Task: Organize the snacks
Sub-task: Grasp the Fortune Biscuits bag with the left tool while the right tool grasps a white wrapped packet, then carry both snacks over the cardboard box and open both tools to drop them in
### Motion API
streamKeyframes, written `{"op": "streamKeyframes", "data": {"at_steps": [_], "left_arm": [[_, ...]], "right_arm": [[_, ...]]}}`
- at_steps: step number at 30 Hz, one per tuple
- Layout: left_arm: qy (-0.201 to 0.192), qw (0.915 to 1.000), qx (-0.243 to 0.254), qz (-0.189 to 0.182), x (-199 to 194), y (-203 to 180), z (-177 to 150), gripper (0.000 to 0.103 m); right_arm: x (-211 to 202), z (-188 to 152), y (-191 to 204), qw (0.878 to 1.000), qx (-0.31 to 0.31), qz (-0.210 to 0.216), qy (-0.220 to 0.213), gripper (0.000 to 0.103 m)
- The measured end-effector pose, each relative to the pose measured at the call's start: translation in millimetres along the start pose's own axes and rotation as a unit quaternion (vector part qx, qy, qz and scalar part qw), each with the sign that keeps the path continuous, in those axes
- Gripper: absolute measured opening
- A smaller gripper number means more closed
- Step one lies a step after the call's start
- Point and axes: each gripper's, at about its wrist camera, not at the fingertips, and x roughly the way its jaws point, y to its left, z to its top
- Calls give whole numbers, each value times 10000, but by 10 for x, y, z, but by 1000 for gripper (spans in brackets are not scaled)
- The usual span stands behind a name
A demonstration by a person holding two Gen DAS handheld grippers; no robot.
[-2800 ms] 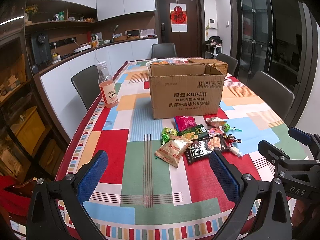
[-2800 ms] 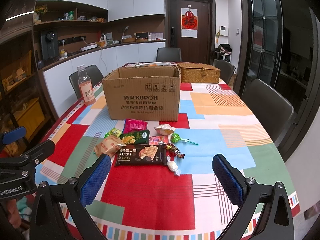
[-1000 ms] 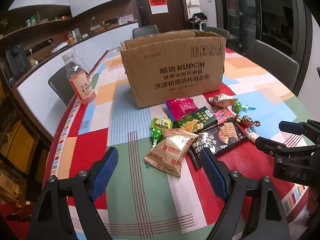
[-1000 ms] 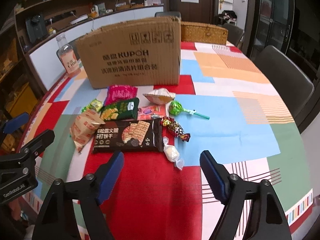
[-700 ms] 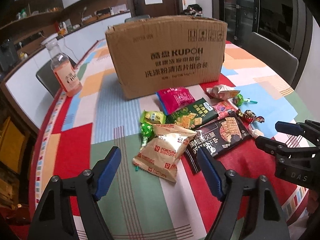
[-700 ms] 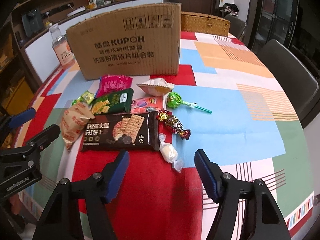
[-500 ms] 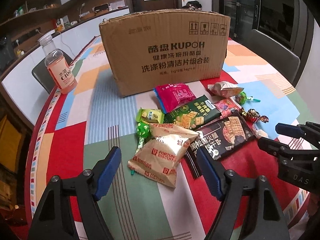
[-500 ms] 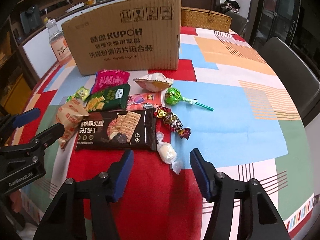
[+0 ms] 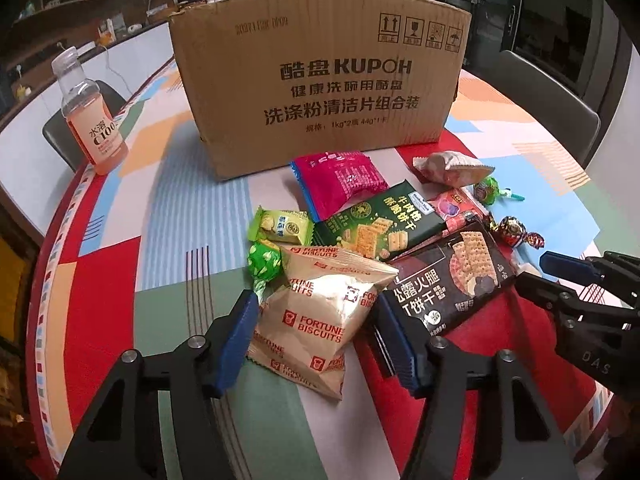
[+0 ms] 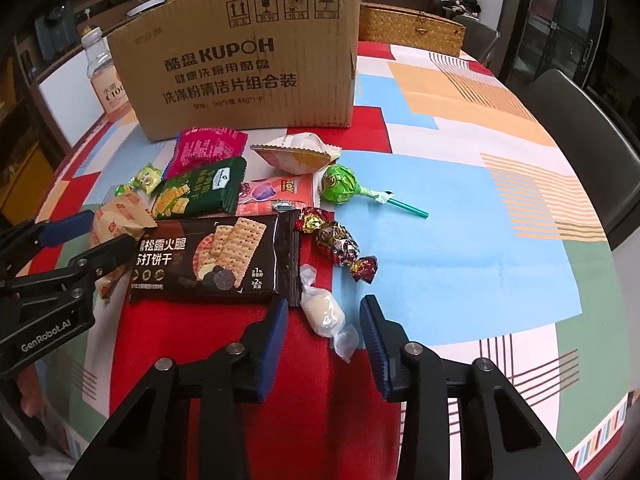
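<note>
Your left gripper has just been closing, jaws flanking the gold Fortune Biscuits bag lying flat on the tablecloth, pads near its edges, not clamped. Your right gripper has just been closing around the white wrapped candy, gaps both sides, beside the black cracker pack.

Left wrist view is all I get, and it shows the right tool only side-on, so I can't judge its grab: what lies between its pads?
Observer: A white wrapped candy lies between the pads of the right tool, neither touching it; the jaws have just been closing.
Operator: Anything nearby that might get pinched?
Observer: The dark cracker pack has a corner right beside one pad.
Operator: What's behind the box?
Observer: A wicker basket, behind the right corner of the cardboard box.
</note>
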Motion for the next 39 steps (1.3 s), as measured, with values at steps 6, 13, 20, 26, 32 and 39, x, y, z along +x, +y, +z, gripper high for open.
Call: {"op": "streamKeyframes", "data": {"at_steps": [6, 13, 20, 26, 32, 39], "left_arm": [[44, 10000, 13, -77, 69, -20, 53, 61], [76, 9999, 37, -112, 89, -42, 77, 49], [81, 9998, 37, -156, 24, -45, 37, 40], [2, 9999, 11, -155, -97, -63, -25, 40], [-189, 9997, -15, -127, -310, -55, -42, 40], [-527, 9986, -40, -58, -582, -52, 39, 40]], "right_arm": [[38, 29, -5, 10000, -13, -2, -30, 33], [82, 28, -22, 9999, 30, 119, -3, 19], [0, 4, -1, 9997, -17, 192, -123, 19], [-141, -8, 24, 9991, -53, 281, -302, 19], [-285, 19, 61, 9979, -138, 386, -501, 19], [-486, 82, 106, 9948, -240, 586, -797, 19]]}}
